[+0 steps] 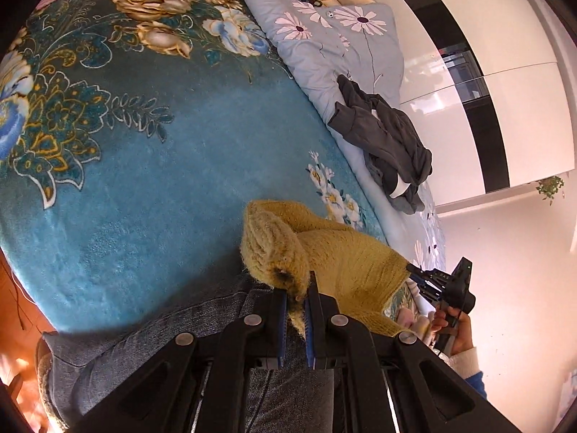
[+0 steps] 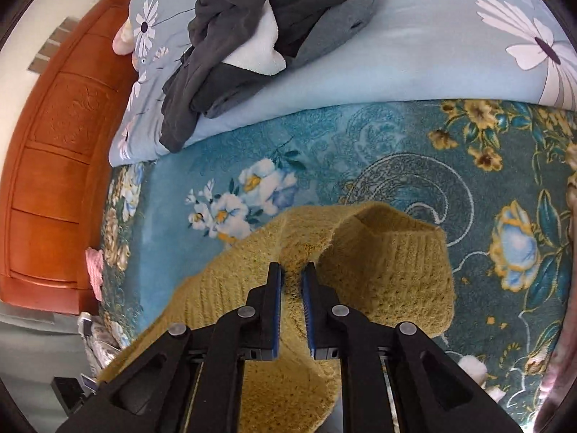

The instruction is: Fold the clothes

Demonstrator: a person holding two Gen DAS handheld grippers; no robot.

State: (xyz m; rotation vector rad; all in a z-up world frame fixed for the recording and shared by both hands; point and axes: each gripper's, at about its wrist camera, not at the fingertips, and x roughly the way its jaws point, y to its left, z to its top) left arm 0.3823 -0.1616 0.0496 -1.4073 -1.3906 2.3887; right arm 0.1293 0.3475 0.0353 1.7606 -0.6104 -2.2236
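Only tiny white letters on the black right gripper point(image 1: 411, 270), too small to read.

Black all over on the left gripper point(image 1: 296, 290): two narrow fingers faced with ribbed blue pads point(image 1: 282, 324), angular linkage arms with triangular cut-outs fanning toward the lower corners, and four round silver pivot pins in an arc across the lower frame. Same build on the right gripper point(image 2: 291, 270), black fingers, blue ridged pads point(image 2: 309, 310), grey pins, and at the right edge of the left wrist view it shows from outside as a black body with small white lettering. The hand point(image 1: 449, 324) there comes out of a white knit cuff point(image 1: 465, 359) under a blue sleeve, and grey-blue denim jeans point(image 1: 144, 353) fill the lower left
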